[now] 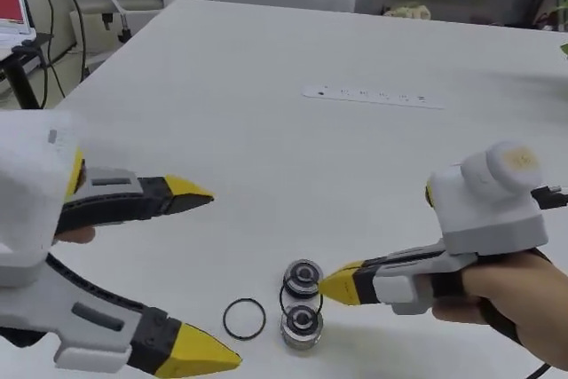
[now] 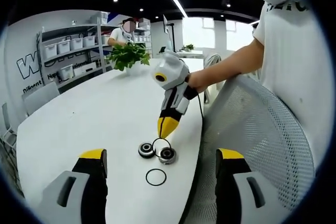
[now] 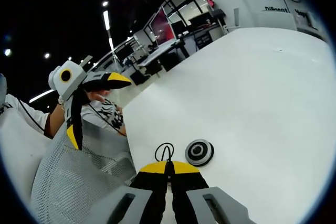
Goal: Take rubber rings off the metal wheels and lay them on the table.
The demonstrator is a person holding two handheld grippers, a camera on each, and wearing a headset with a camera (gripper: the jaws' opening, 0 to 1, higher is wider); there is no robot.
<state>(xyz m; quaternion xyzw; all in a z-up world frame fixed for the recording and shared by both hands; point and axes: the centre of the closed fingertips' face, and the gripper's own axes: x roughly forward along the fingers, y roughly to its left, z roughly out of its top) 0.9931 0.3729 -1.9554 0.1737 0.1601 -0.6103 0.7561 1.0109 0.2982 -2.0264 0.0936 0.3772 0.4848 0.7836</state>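
Observation:
Two metal wheels (image 1: 303, 277) (image 1: 301, 324) stand close together near the table's front edge. My right gripper (image 1: 325, 287) reaches in from the right and is shut on a thin black rubber ring (image 1: 286, 297) that loops between the wheels. In the right gripper view the ring (image 3: 165, 151) rises from the closed tips (image 3: 169, 165), beside one wheel (image 3: 199, 152). Another loose ring (image 1: 244, 319) lies flat to the left of the wheels. My left gripper (image 1: 222, 277) stands wide open left of them, holding nothing; its own view shows both wheels (image 2: 146, 150) (image 2: 167, 155).
A white power strip (image 1: 373, 95) lies across the middle of the white table (image 1: 222, 104). A mesh chair back (image 2: 252, 129) stands right at the table's near edge. A potted plant (image 2: 128, 53) sits at the far end, with a person behind it.

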